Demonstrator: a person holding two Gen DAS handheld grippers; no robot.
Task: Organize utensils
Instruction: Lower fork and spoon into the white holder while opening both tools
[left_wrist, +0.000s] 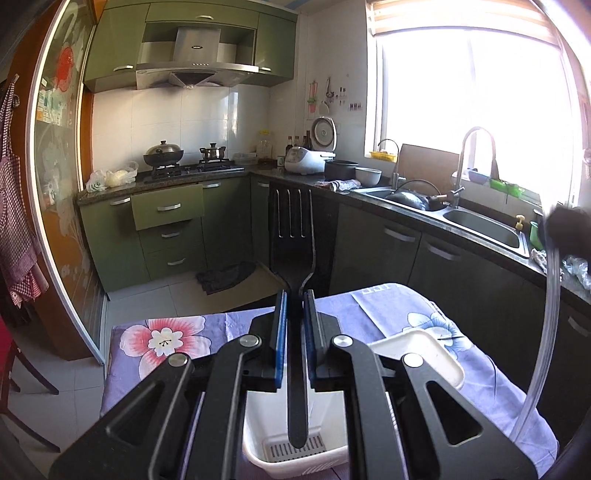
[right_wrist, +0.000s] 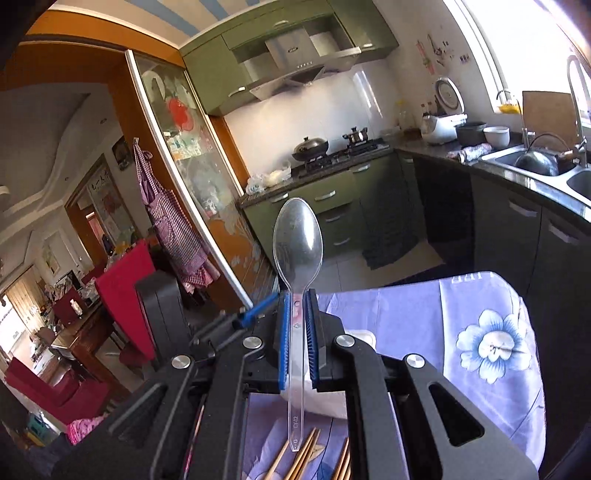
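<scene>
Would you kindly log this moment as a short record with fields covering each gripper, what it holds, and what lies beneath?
left gripper: shut on black fork, tines up
below left gripper: white basket on floral tablecloth
right gripper: shut on clear plastic spoon, bowl up
below right gripper: wooden chopsticks on the tablecloth
background: sink, stove, rice cooker

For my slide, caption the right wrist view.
Right hand-held gripper shut on a clear plastic spoon, bowl upward, above chopsticks.
</scene>
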